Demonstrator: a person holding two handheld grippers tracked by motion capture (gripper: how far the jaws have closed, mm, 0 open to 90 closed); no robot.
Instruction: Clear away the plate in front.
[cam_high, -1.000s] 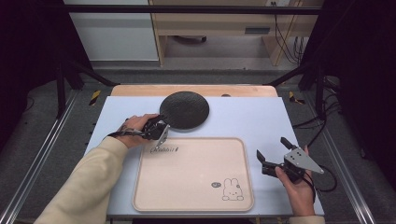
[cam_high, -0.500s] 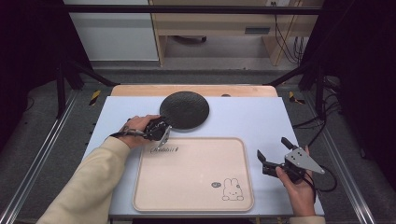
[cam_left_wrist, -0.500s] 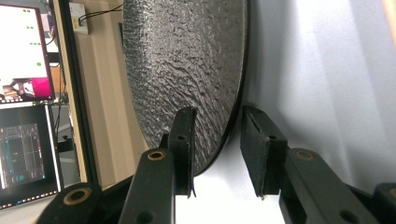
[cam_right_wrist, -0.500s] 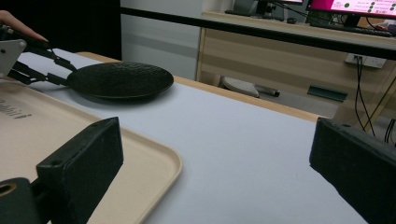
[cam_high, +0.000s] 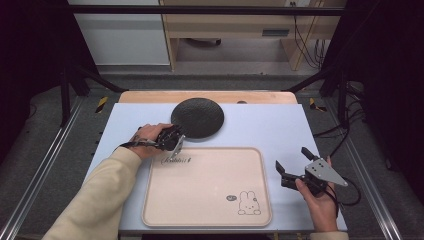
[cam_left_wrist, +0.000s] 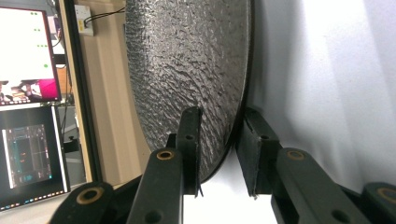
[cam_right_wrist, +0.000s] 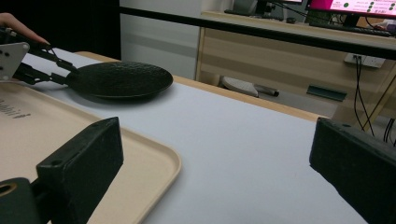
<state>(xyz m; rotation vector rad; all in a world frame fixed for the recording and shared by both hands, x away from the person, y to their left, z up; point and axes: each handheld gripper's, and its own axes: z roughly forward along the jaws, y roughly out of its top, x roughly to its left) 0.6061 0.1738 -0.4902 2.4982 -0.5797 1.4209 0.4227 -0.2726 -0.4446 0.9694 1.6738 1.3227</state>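
Observation:
A black textured plate (cam_high: 197, 117) lies flat at the back of the white table. My left gripper (cam_high: 179, 140) reaches its near-left rim from the left. In the left gripper view the plate (cam_left_wrist: 187, 60) has its rim between the two jaws of the left gripper (cam_left_wrist: 219, 140), one above and one below. The jaws have just been closing and both pads look pressed on the rim. My right gripper (cam_high: 291, 158) hovers at the right, past the tray's edge, open with nothing between its fingers. In the right gripper view the plate (cam_right_wrist: 119, 77) sits far left.
A beige tray (cam_high: 205, 200) with a rabbit drawing lies in the middle front, bare. Beyond the table stand a wooden bench and cables. Monitors show at the left of the left gripper view.

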